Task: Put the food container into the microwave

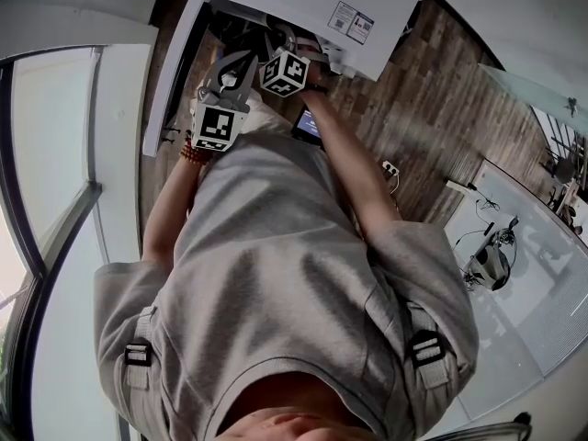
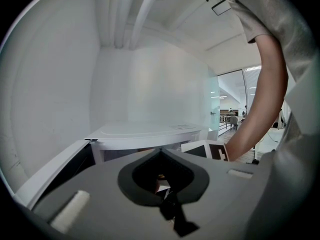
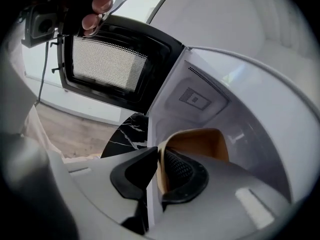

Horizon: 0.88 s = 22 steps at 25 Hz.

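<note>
The white microwave [image 1: 312, 7] stands open, and its door [image 3: 107, 64] with a mesh window swings out to the left. A tan food container [image 3: 200, 144] sits inside the white cavity. My right gripper [image 3: 160, 166] is shut on the container's near wall, one jaw inside it and one outside. In the head view the right gripper [image 1: 276, 44] reaches into the microwave mouth. My left gripper [image 2: 161, 151] is shut on nothing and hovers near the door [image 1: 170, 72]. It faces the microwave's white top [image 2: 145, 131]. The container is hidden in the head view.
A black marbled surface [image 3: 125, 134] lies under the microwave. On the wooden floor [image 1: 441, 90] are a dark tablet [image 1: 308, 125] and a power strip [image 1: 390, 168]. Fingers of a hand [image 3: 97, 11] show above the door. A glass wall [image 1: 55, 154] stands at the left.
</note>
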Tool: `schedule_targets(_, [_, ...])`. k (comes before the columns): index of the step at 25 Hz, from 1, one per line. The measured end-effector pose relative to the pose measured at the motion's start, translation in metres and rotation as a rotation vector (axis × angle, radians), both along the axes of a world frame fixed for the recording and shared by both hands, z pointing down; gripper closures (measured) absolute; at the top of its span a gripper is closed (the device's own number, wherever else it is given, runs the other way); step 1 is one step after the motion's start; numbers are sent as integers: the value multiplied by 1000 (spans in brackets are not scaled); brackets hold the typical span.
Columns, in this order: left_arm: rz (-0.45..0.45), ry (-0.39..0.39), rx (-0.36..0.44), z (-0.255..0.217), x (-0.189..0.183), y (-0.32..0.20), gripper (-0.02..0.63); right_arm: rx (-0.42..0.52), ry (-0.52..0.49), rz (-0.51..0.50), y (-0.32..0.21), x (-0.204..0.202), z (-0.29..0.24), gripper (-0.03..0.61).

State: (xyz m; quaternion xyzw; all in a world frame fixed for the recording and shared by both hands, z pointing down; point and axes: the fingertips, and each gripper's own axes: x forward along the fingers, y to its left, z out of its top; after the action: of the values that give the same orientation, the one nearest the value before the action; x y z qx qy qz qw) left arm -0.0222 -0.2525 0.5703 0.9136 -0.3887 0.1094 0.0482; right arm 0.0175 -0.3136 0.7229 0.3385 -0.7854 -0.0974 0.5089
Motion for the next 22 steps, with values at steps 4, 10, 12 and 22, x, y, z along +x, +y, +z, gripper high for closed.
schedule_targets(4, [-4,2,-3,1,-2,-7,615,-30,-2,13,-4,2,8,520])
schedule_targets(10, [-24,2,-13,4,-11,-17,615,-48,-7,47,-13,2,15,518])
schedule_targets(12, [-27,-1,-16,6,-12,-19,615,-49,-6,49,-16,2,16,518])
schedule_targets(22, [-42,-13,-4,3,-19,-28,615,-58,3,41,-21,0,21,517])
